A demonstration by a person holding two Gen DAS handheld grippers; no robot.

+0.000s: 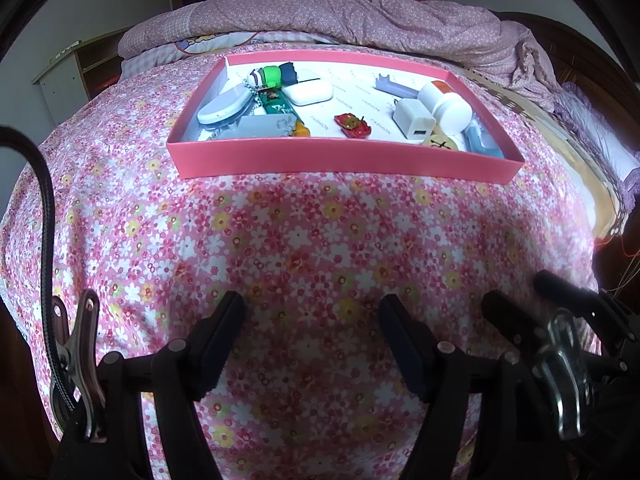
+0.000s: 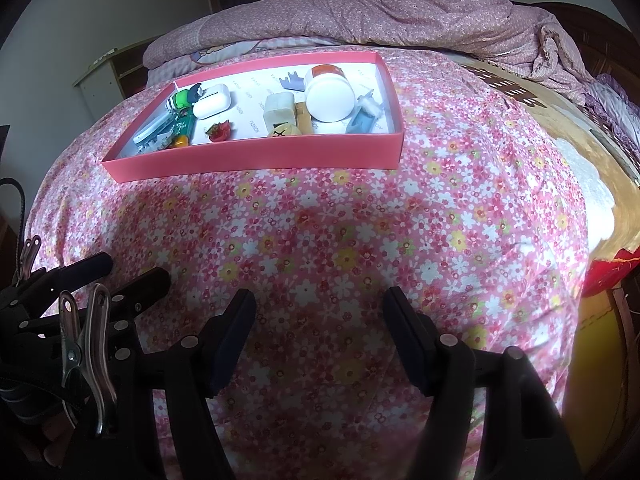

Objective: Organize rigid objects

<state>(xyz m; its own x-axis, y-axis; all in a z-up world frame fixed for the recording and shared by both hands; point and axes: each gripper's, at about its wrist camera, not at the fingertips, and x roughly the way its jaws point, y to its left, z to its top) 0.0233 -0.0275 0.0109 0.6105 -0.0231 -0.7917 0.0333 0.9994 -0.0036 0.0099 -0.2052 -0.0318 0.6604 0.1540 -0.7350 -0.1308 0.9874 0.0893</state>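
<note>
Left wrist view: pink box [image 1: 344, 162] of small objects sits on the floral bedsheet [image 1: 280, 248], well beyond both empty grippers.
Left gripper [image 1: 312, 312] and right gripper [image 2: 319, 306] hover over the sheet with black fingers spread apart, nothing between them. Inside the shallow cardboard box lie hard plastic pieces: a smooth white earbud case [image 1: 311, 92], a blocky white charger [image 1: 413, 118], a round white jar [image 1: 448, 106] on its side, a small red toy car [image 1: 353, 125], and a green figure [image 1: 272, 76]. A crumpled quilt [image 1: 360, 12] is heaped behind.
</note>
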